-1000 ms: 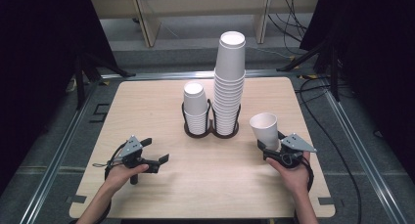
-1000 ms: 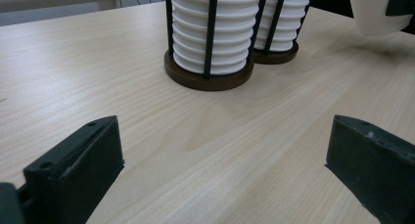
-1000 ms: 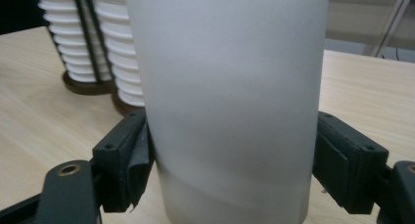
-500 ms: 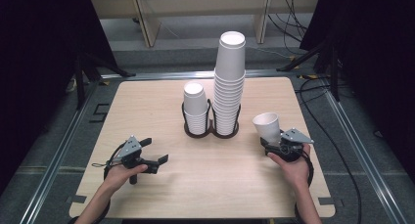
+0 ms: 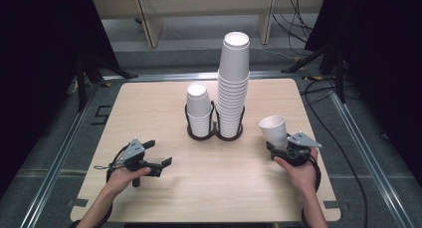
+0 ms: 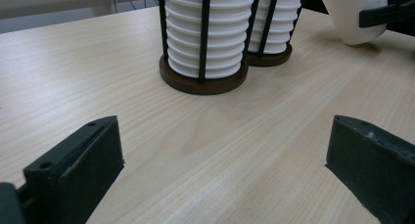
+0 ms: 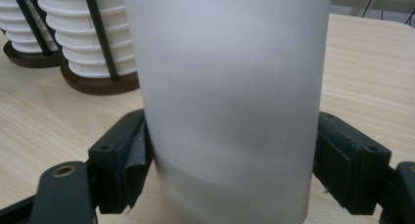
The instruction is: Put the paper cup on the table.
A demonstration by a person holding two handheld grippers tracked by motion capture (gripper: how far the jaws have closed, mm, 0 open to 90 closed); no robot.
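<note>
- Paper cup (image 5: 273,130), plain white with no print or label that can be read, sits between the jaws of the right gripper (image 5: 284,147) near the right edge of the table (image 5: 149,113), tilted, with its open mouth turned up and toward the stacks.
- In the right gripper view the cup's wall (image 7: 230,101) stands between the two black jaws; both pads lie against its sides, so the claw grips the cup, though its jaws have just been opening a little.
- Right hand (image 5: 297,171) holds that gripper from below, close to the table's near right corner.
- Just left of the cup stands a dark two-ring wire holder (image 5: 214,133); its right ring carries the tall cup stack (image 5: 234,83), its left ring the short cup stack (image 5: 199,108). Both stacks are upside down, bottoms upward, and bear no writing.
- Left gripper (image 5: 158,164) rests low over the near left part of the table in the left hand (image 5: 124,175), well apart from the holder.
- In the left gripper view its jaws stand wide apart with only bare wood between them: open and holding nothing.
</note>
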